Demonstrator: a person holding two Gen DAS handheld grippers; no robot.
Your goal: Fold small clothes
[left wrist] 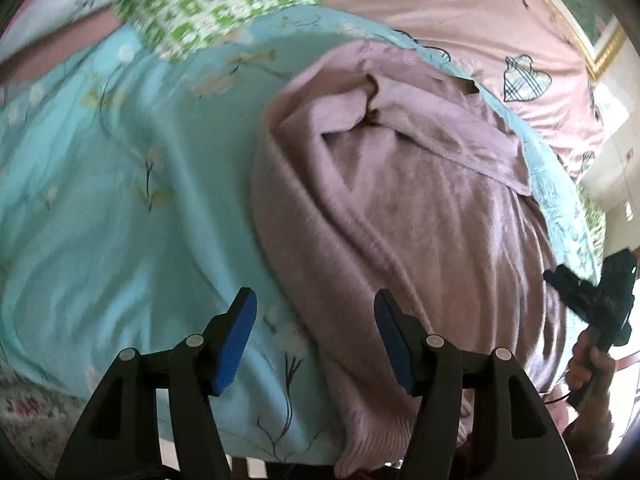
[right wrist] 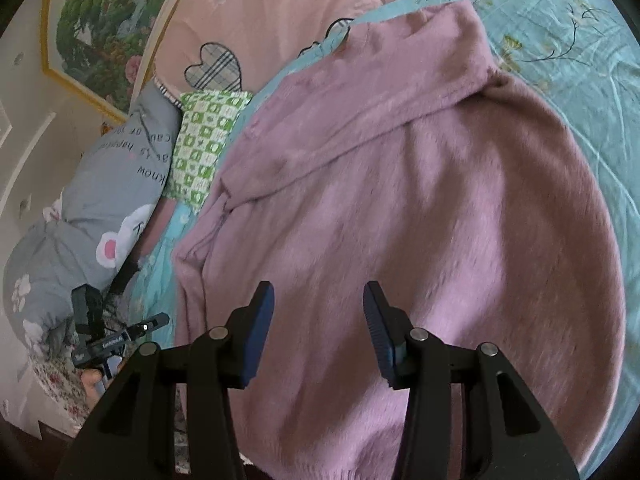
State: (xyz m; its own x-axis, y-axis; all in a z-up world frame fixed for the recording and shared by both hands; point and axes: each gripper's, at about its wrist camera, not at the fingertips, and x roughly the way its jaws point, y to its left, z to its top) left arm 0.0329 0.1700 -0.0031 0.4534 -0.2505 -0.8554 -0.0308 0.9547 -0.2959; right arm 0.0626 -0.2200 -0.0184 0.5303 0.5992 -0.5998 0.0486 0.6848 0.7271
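A fuzzy pink sweater (left wrist: pixel 420 216) lies spread on a light-blue floral sheet (left wrist: pixel 120 200). One sleeve is folded across its upper part (right wrist: pixel 360 92). My left gripper (left wrist: pixel 316 300) is open and empty, above the sweater's left edge near the hem. My right gripper (right wrist: pixel 319 292) is open and empty, hovering over the lower body of the sweater (right wrist: pixel 400 220). The right gripper also shows in the left wrist view (left wrist: pixel 588 300) at the sweater's right side, held by a hand. The left gripper shows in the right wrist view (right wrist: pixel 120 332) at the far left.
A pink quilt with checked hearts (left wrist: pixel 480 20) lies beyond the sweater. A green-and-white patterned pillow (left wrist: pixel 208 4) and a grey printed pillow (right wrist: pixel 100 208) sit at the bed's side. A framed landscape picture (right wrist: pixel 104 28) hangs on the wall. The bed's front edge is just below the grippers.
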